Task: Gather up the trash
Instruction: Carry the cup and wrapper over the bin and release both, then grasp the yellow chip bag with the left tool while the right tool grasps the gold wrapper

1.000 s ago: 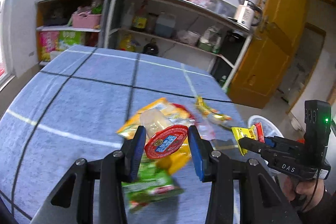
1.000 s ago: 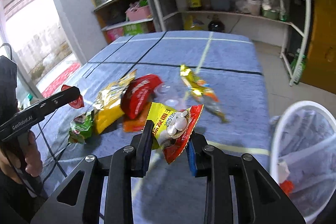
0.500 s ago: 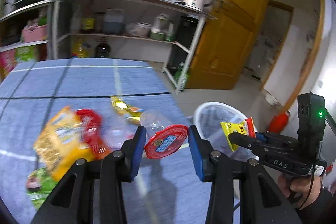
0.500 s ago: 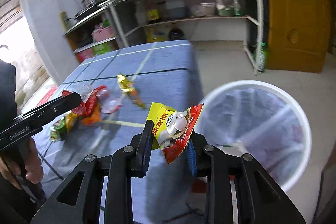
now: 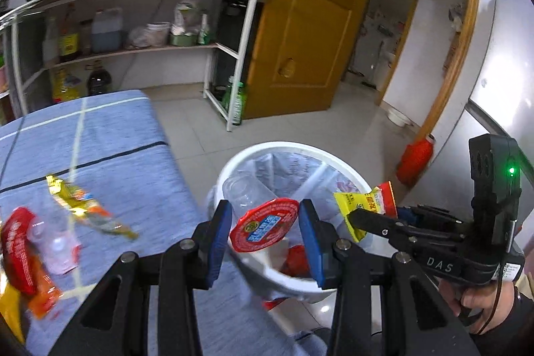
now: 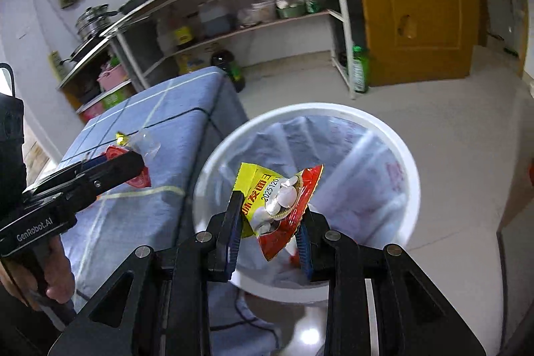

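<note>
Blue checked worktop beside a white bin on a tiled kitchen floor. Your left gripper clasps a clear cup over the bin's rim; your right gripper pinches a yellow-red wrapper above the bin's opening.

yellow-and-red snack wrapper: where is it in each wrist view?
Left wrist: the snack wrapper is at centre right, pinched in the right gripper, over the bin's right rim.
Right wrist: the wrapper is at lower centre, between the right gripper's fingers, above the bin's opening.
Shared landmark: the white bin, beside the blue table.
</note>
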